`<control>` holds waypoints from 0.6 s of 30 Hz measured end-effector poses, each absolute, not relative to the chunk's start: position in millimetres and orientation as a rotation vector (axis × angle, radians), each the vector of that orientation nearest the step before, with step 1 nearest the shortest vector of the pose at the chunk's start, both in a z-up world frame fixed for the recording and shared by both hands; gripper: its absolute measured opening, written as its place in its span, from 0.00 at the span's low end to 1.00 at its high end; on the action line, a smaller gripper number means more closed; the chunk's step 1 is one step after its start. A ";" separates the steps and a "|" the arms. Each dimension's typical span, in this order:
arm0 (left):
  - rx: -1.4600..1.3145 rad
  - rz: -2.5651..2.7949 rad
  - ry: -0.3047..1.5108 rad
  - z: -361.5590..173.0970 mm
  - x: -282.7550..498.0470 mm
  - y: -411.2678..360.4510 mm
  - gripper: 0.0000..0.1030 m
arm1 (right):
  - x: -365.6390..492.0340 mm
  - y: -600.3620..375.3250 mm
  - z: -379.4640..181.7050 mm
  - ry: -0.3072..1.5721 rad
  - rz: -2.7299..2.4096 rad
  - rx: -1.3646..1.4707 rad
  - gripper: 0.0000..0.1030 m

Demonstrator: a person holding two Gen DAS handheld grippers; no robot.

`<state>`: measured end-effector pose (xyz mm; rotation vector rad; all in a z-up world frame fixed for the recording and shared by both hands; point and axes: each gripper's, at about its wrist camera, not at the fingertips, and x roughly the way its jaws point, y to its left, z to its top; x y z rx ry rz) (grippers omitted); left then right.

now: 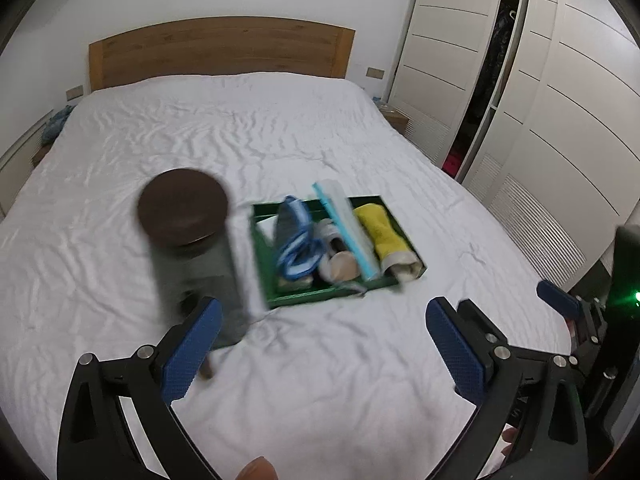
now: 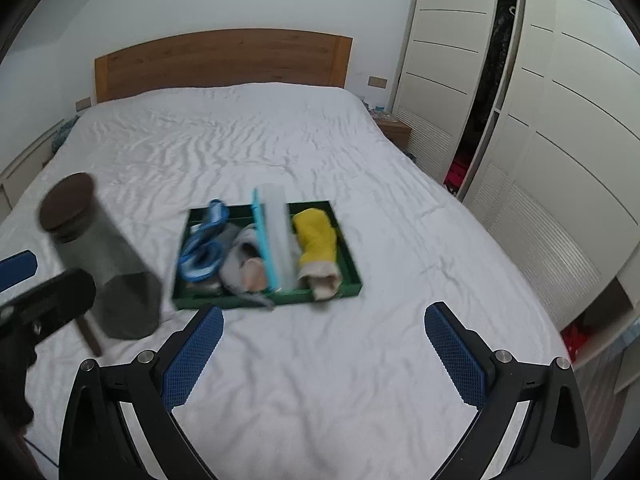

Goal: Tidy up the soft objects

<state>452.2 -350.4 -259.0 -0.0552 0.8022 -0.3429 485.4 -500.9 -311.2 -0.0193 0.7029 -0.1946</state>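
Blue-padded fingers of the left gripper [image 1: 320, 344] fill the bottom of the left wrist view, jaws spread wide with nothing between them; a blurred grey jar [image 1: 196, 256] with a dark brown lid stands just above the left pad, left of centre. Right of the jar, at frame centre, a green tray [image 1: 298, 300] lies on the white bed [image 1: 240, 140]. It holds a blue strap [image 1: 298, 244], a grey rolled cloth [image 1: 334, 240], a pale blue zip pouch [image 1: 346, 228] and a yellow rolled cloth [image 1: 382, 232]. In the right wrist view the right gripper [image 2: 324, 342] also gapes wide and empty at the bottom. The wooden headboard [image 1: 220, 50] sits upper centre, the white wardrobe [image 1: 560, 100] at right.
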 end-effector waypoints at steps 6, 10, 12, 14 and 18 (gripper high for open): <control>-0.066 -0.324 0.824 -253.8 424.9 -295.5 0.97 | 433.0 -452.3 -291.8 0.698 -0.166 0.017 1.00; -0.061 -0.308 0.838 -248.7 400.6 -263.7 0.97 | 396.0 -423.6 -272.5 0.696 -0.176 0.030 1.00; -0.054 -0.299 0.841 -244.0 388.6 -249.5 0.97 | 379.5 -413.7 -262.2 0.694 -0.183 0.036 1.00; -0.048 -0.298 0.842 -238.4 379.7 -240.5 0.97 | 358.8 -403.4 -249.8 0.707 -0.215 0.027 1.00; -0.016 -0.286 0.832 -214.4 353.9 -214.3 0.97 | 316.0 -384.7 -215.7 0.739 -0.224 0.007 1.00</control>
